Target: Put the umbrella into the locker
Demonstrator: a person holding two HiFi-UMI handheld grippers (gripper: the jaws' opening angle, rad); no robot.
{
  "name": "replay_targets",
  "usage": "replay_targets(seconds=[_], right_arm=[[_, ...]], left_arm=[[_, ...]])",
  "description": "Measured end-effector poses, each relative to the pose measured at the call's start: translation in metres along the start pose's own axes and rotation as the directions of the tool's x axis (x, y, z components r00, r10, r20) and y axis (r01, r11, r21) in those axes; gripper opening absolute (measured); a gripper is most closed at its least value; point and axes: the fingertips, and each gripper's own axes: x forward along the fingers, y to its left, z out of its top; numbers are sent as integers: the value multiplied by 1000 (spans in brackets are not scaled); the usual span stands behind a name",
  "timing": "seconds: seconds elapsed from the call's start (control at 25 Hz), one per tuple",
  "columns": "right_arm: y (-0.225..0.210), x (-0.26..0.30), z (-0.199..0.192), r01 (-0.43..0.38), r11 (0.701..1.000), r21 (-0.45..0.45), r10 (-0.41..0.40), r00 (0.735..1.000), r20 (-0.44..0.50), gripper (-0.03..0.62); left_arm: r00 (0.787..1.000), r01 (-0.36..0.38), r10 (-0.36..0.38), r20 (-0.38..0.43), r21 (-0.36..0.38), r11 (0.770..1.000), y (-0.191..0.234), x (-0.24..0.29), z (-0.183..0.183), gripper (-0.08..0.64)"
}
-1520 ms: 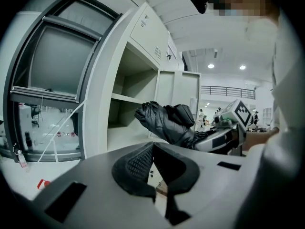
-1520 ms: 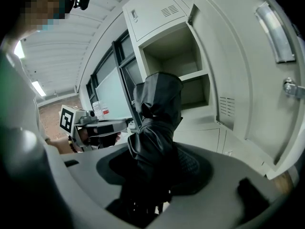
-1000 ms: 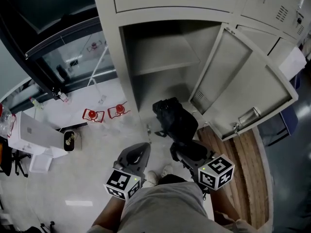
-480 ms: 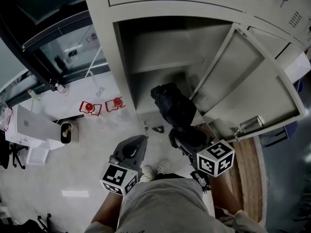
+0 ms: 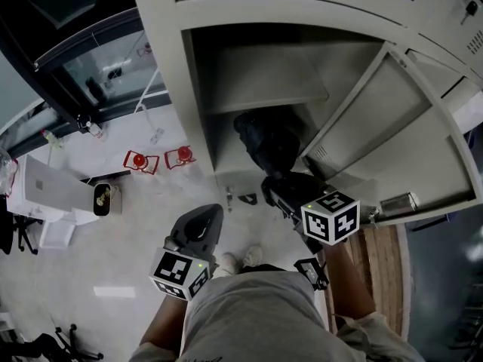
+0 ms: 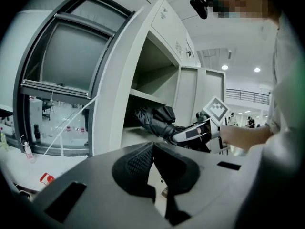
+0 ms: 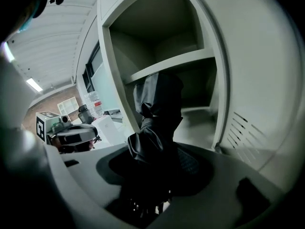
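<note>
A folded black umbrella [image 5: 268, 142] points into the lower compartment of the open grey locker [image 5: 198, 89], its far end below the shelf [image 5: 264, 89]. My right gripper [image 5: 287, 191] is shut on the umbrella's near end. In the right gripper view the umbrella [image 7: 157, 106] rises from between the pads, straight at the opening. My left gripper [image 5: 210, 216] hangs to the left, in front of the locker's side post, shut with nothing in it; its pads [image 6: 138, 161] meet at the tip. From there I see the umbrella [image 6: 155, 120] and right gripper [image 6: 198, 132] to the right.
The locker door [image 5: 392, 127] stands swung out to the right, close beside my right gripper. Two red objects [image 5: 138, 161] lie on the pale floor at the left, near a white box [image 5: 45, 194]. A wooden strip [image 5: 385, 277] runs along the right. The person's shoes [image 5: 241, 259] are below.
The right gripper has carried the umbrella forward, so its far end now sits inside the lower opening. The left gripper has drifted forward a little.
</note>
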Motion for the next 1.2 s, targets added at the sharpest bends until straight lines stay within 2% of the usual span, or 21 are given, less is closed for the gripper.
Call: replay_targets(seconds=[0.12, 0.36, 0.76, 1.2], right_arm=[[-8, 14, 5, 4, 1000, -10, -4, 1000, -20, 225], [-18, 40, 10, -4, 1000, -8, 4, 998, -63, 225], [-30, 72, 23, 4, 1000, -30, -8, 992, -126, 225], [-39, 96, 11, 29, 998, -59, -42, 973, -228, 225]], left_arm=[[999, -19, 19, -27, -4, 1000, 10, -1, -5, 15], [998, -65, 65, -14, 5, 998, 33, -2, -4, 15], [997, -76, 76, -22, -12, 997, 42, 0, -8, 15], [995, -95, 95, -29, -30, 995, 50, -4, -12, 15]])
